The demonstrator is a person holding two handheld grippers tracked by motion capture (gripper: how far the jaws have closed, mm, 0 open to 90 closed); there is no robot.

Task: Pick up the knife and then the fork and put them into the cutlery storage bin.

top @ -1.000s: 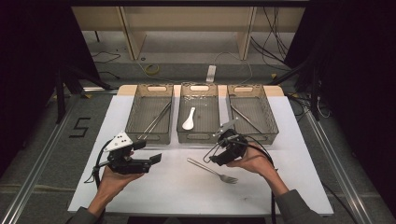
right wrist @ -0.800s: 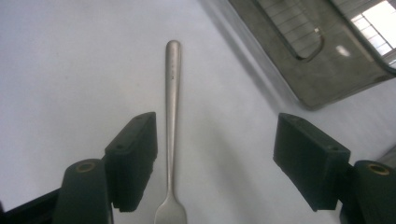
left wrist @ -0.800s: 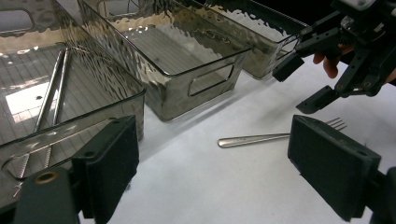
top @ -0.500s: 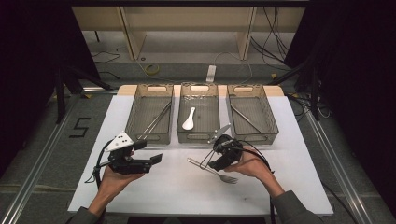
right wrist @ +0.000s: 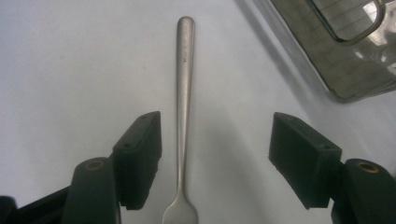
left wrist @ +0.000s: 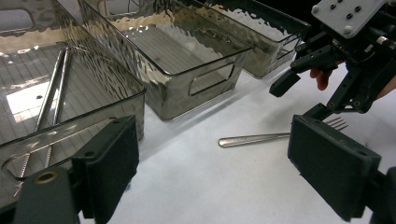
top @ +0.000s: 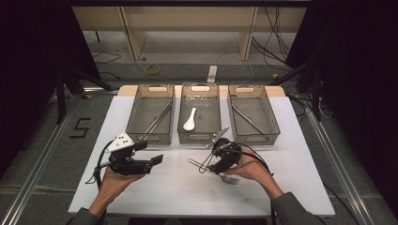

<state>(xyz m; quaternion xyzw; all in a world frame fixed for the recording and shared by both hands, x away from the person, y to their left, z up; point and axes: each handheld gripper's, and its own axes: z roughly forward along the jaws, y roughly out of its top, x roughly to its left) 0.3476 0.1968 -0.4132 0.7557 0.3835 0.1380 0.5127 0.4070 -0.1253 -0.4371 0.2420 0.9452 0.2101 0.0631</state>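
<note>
R gripper (right wrist: pixel 212 158) is straddling the fork (right wrist: pixel 183 116) on the table (top: pixel 187 197) w/ jaws apart and closing, pads not yet touching, handle axis running straight ahead between them; L gripper (left wrist: pixel 219 172), open, farther off.

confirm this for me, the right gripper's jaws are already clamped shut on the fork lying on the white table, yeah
Not quite. In the right gripper view the right gripper has been closing, but its pads stand apart on either side of the fork, not pressing on it. The fork does lie on the white table.
</note>
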